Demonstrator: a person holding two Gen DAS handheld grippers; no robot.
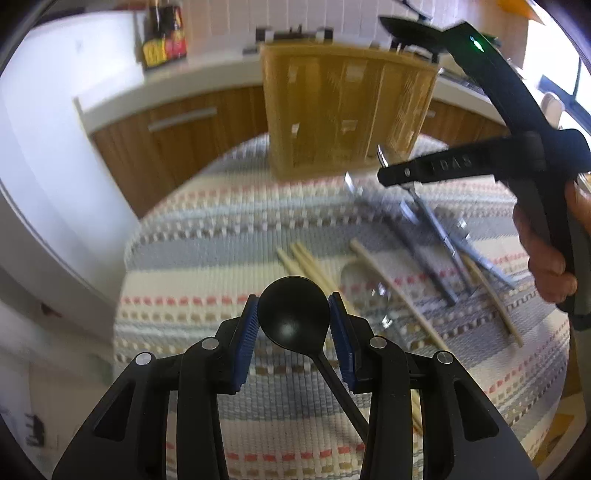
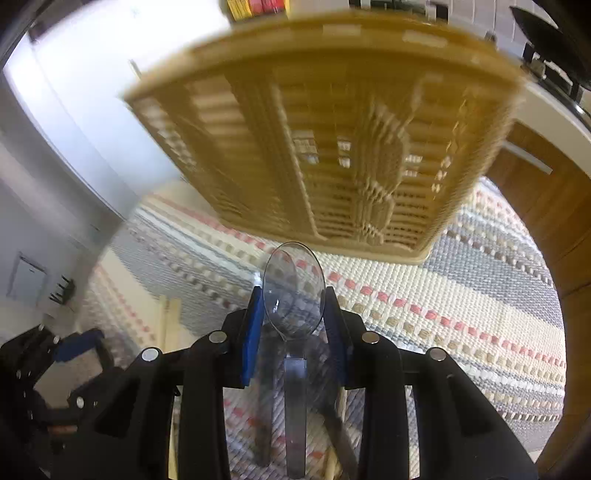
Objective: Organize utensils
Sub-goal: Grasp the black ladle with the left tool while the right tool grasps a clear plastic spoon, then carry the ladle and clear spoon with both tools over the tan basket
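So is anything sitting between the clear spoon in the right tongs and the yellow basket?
Nothing visible. The clear spoon is clamped in the right tongs, and only bare striped cloth lies between it and the basket.

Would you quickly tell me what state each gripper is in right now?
Left gripper: closed on the black spoon by its bowl.
Right gripper: closed on the clear plastic spoon by its bowl.

A woven striped cloth (image 1: pixel 229 236) is covering the surface. Behind it, wooden cabinets (image 1: pixel 177 147) with metal handles are standing under a pale countertop (image 1: pixel 192 79), white wall tiles (image 1: pixel 236 22) are rising above, and daylight is coming through a window (image 1: pixel 576 66) at right.
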